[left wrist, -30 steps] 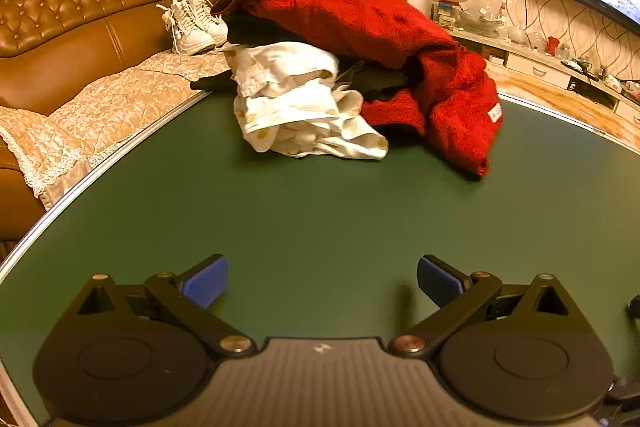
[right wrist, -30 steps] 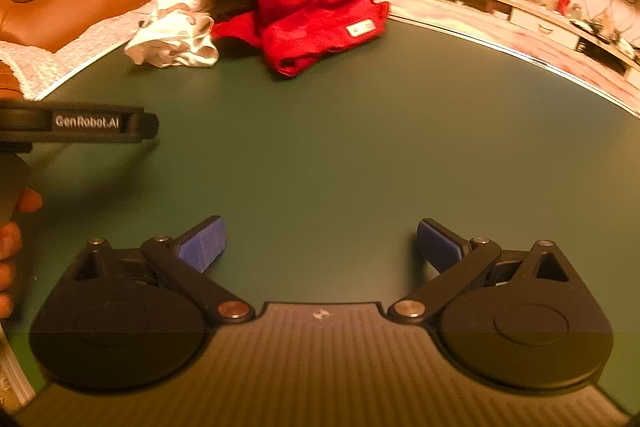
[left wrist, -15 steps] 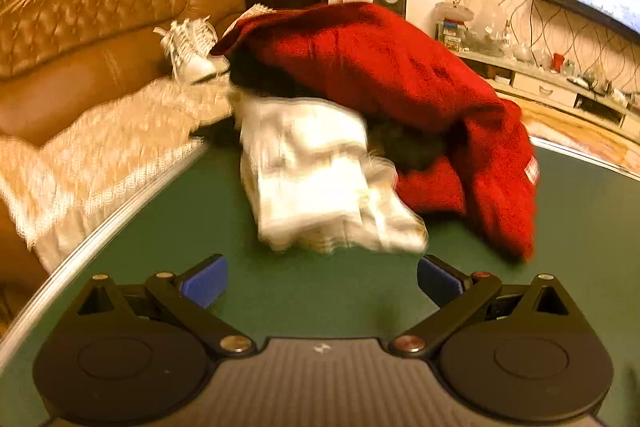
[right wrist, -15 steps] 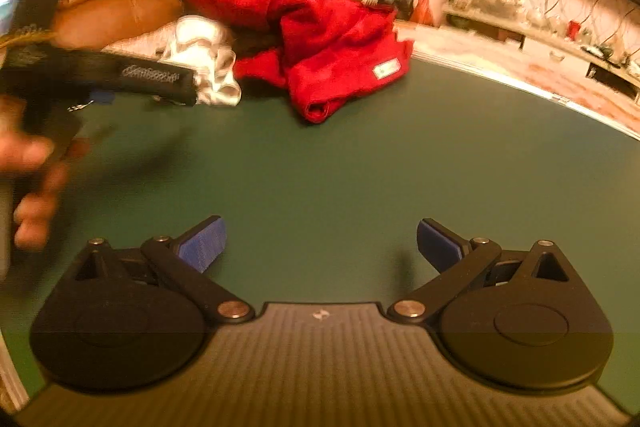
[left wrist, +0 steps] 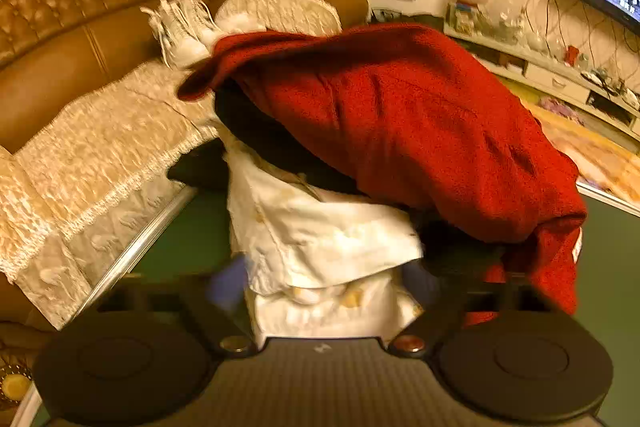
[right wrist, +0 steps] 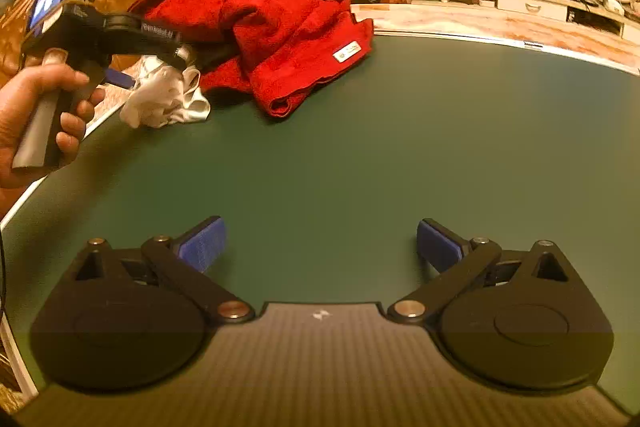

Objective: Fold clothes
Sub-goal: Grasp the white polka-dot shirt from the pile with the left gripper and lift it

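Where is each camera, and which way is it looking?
Left wrist: on the left gripper, looking along its blurred fingers into the white garment under the red towel, sofa behind.
Right wrist: on the right gripper, looking across the green table over its open fingers; the person's hand holding the left gripper shows at left.
Both share the white garment, red towel and table.
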The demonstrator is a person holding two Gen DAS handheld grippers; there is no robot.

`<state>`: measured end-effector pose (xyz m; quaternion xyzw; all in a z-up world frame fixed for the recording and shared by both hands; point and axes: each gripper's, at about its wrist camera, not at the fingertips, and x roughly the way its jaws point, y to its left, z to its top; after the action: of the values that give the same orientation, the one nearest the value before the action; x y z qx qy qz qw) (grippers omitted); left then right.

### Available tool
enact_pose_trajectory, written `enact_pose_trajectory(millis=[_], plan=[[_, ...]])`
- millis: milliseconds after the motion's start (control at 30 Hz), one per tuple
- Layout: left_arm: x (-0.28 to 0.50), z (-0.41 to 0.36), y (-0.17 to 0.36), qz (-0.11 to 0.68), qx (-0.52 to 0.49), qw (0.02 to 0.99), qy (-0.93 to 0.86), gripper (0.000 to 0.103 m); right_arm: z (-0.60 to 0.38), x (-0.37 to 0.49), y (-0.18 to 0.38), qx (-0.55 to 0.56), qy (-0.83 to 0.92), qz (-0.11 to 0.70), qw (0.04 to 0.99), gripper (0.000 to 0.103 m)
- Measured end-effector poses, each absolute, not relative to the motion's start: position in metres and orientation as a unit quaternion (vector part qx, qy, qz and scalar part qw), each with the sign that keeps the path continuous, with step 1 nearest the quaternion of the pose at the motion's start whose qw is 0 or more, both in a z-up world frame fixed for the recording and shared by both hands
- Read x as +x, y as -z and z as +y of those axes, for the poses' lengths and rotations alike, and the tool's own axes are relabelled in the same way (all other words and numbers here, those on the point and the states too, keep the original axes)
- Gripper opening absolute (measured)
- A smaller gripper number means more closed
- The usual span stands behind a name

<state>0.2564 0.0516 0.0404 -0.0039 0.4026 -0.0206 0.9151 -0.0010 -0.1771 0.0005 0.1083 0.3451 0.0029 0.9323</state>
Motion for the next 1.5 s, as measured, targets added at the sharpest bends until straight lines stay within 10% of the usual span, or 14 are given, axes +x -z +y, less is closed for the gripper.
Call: enact_pose_trajectory(millis=[200, 833, 933, 967, 1000, 1500], plan=[[0.241, 0.060, -0.050, 0.384, -0.023, 0.923, 0.022, 0.012, -0.186, -0.002, 0.001, 0.134, 0.006, 0.340, 0.931, 0.103], [0.077, 0.055, -0.229, 0.211, -0.001, 0.961, 0.180, 0.000, -0.180, 0.002, 0.001, 0.126, 0.010, 0.342, 0.931, 0.103], [0.090, 0.047, -0.211, 0.253, 0.023, 0.957, 0.138, 0.036, -0.179, 0.001, 0.001, 0.121, 0.014, 0.344, 0.931, 0.103], [0.094, 0.045, -0.205, 0.267, 0.031, 0.955, 0.124, 0.072, -0.179, 0.001, 0.001, 0.119, 0.014, 0.345, 0.931, 0.103], [0.098, 0.042, -0.198, 0.281, 0.039, 0.953, 0.110, 0.086, -0.179, 0.001, 0.001, 0.117, 0.014, 0.345, 0.931, 0.103], [0.210, 0.071, -0.069, 0.418, -0.023, 0.907, 0.053, 0.089, -0.181, 0.002, 0.001, 0.128, -0.006, 0.340, 0.932, 0.103]])
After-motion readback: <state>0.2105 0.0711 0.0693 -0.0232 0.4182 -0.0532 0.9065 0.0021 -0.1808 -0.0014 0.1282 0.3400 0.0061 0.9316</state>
